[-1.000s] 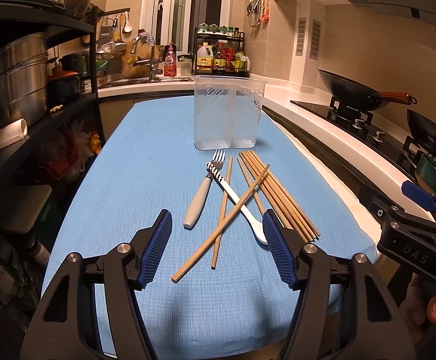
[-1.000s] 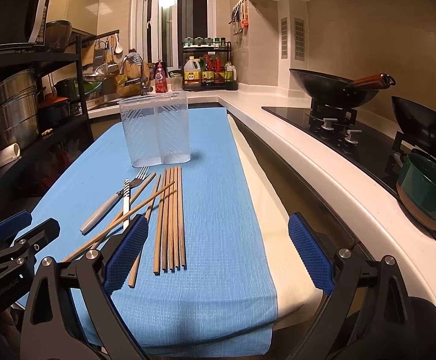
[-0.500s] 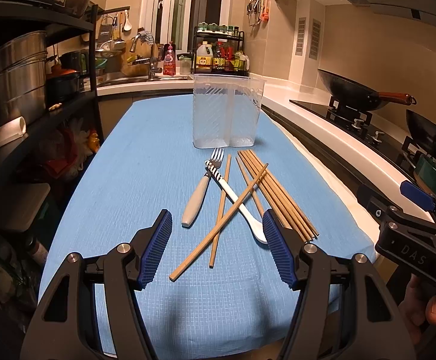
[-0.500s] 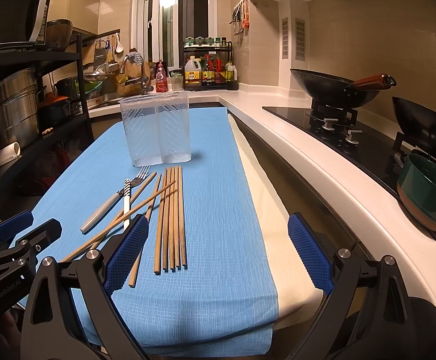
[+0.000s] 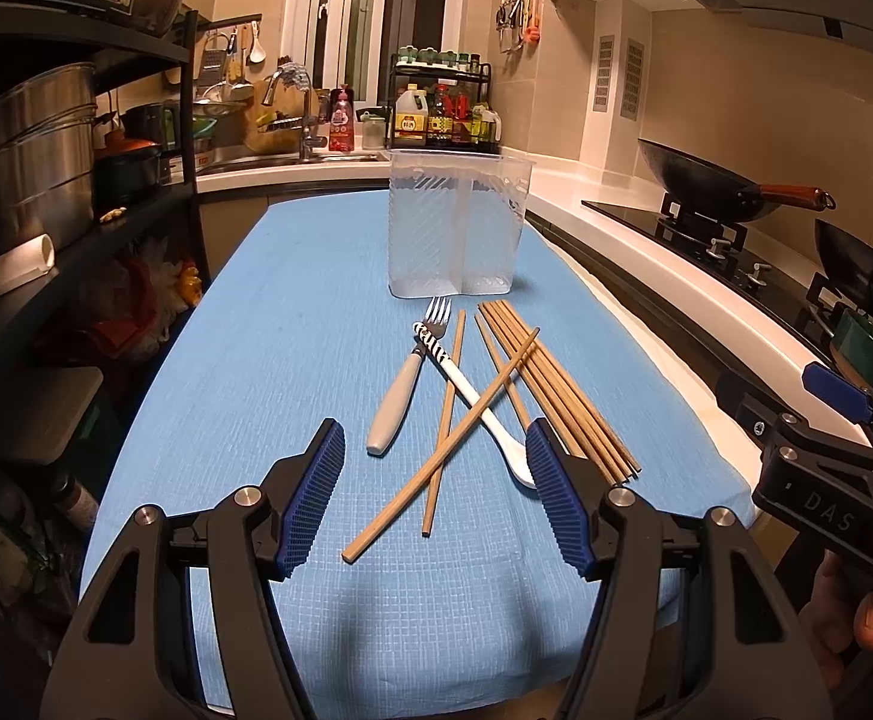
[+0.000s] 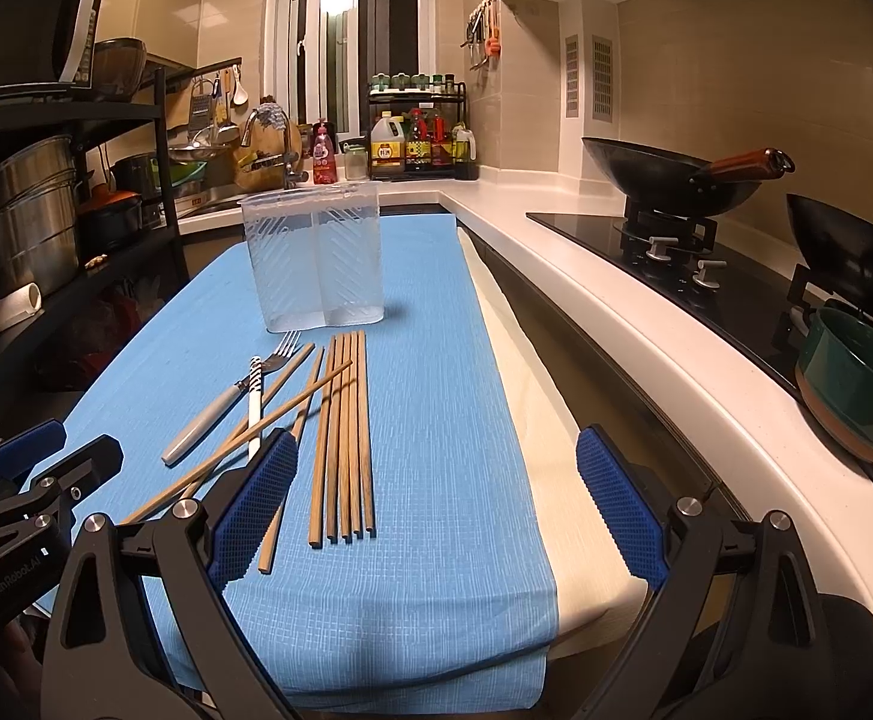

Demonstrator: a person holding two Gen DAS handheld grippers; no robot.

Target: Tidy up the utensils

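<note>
My left gripper (image 5: 435, 495): spread, empty, near end of chopsticks (image 5: 556, 387) and spoon (image 5: 472, 397).
My right gripper (image 6: 436, 498): spread, empty, right of chopsticks.

Beige tiled walls (image 6: 706, 60), bright window (image 6: 340, 30), black shelving rack (image 5: 76, 192), white counter (image 6: 646, 324), warm dim light

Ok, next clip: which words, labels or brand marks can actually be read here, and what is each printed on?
"DAS": on the body of the right gripper, seen from the left wrist view; probably part of a longer word.
"GenRobot.AI": on the body of the left gripper, seen from the right wrist view.
Labels on the sauce bottles and the pink bottle: too small to read.
</note>
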